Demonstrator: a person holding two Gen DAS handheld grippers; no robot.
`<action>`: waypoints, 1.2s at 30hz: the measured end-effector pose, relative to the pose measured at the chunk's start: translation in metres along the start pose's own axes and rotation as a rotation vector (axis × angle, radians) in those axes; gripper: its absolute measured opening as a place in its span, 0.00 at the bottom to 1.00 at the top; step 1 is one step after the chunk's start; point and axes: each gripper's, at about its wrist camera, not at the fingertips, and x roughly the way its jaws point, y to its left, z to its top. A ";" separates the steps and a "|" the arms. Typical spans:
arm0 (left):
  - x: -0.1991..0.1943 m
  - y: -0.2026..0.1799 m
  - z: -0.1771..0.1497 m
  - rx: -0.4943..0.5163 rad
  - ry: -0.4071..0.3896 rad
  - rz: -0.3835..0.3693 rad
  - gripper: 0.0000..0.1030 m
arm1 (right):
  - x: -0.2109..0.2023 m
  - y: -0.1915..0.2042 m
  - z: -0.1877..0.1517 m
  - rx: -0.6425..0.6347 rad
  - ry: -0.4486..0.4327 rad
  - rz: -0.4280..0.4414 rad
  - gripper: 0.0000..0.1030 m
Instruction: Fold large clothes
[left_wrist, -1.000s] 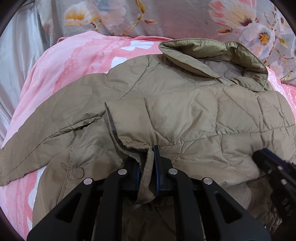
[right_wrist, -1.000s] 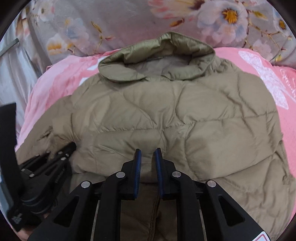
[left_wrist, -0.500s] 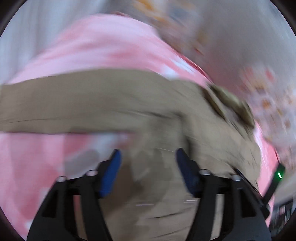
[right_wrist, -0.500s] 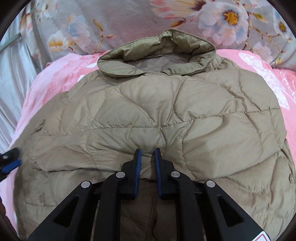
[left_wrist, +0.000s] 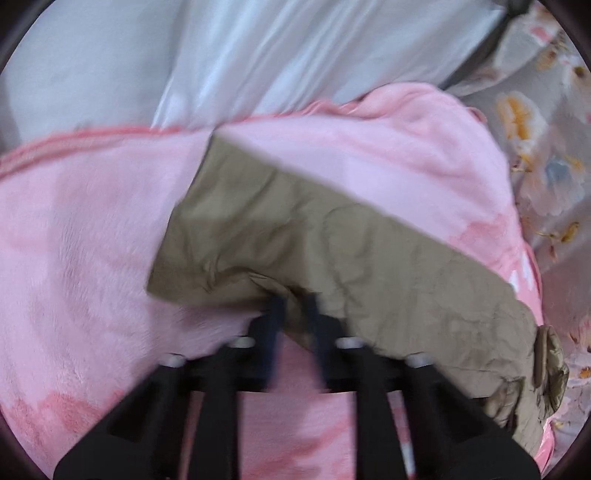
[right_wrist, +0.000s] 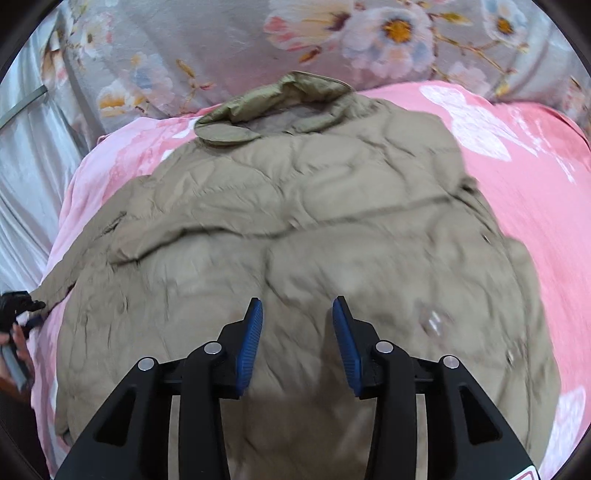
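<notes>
An olive quilted jacket lies spread on a pink blanket, its collar at the far end. One sleeve stretches out flat over the blanket in the left wrist view. My left gripper is shut on the near edge of that sleeve, blurred by motion. It also shows at the far left of the right wrist view as a black left gripper at the sleeve's end. My right gripper hovers over the jacket's lower body, its jaws opening with no fabric pinched between the blue pads.
Grey floral bedding rises behind the blanket. A pale silvery sheet hangs past the blanket's far-left edge. A hand holds the left gripper at the frame's left border.
The left gripper let go of the jacket's folded edge, swung out left, opened wide and shut on the sleeve. The right gripper opened off the hem and pulled back a little.
</notes>
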 end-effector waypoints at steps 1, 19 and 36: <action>-0.008 -0.009 0.005 0.015 -0.021 -0.028 0.02 | -0.004 -0.004 -0.003 0.011 0.001 -0.004 0.38; -0.144 -0.373 -0.185 0.741 0.032 -0.669 0.46 | -0.018 -0.034 0.001 0.059 -0.038 -0.046 0.39; -0.049 -0.226 -0.146 0.355 0.208 -0.631 0.79 | 0.039 -0.050 0.106 0.193 -0.092 0.200 0.58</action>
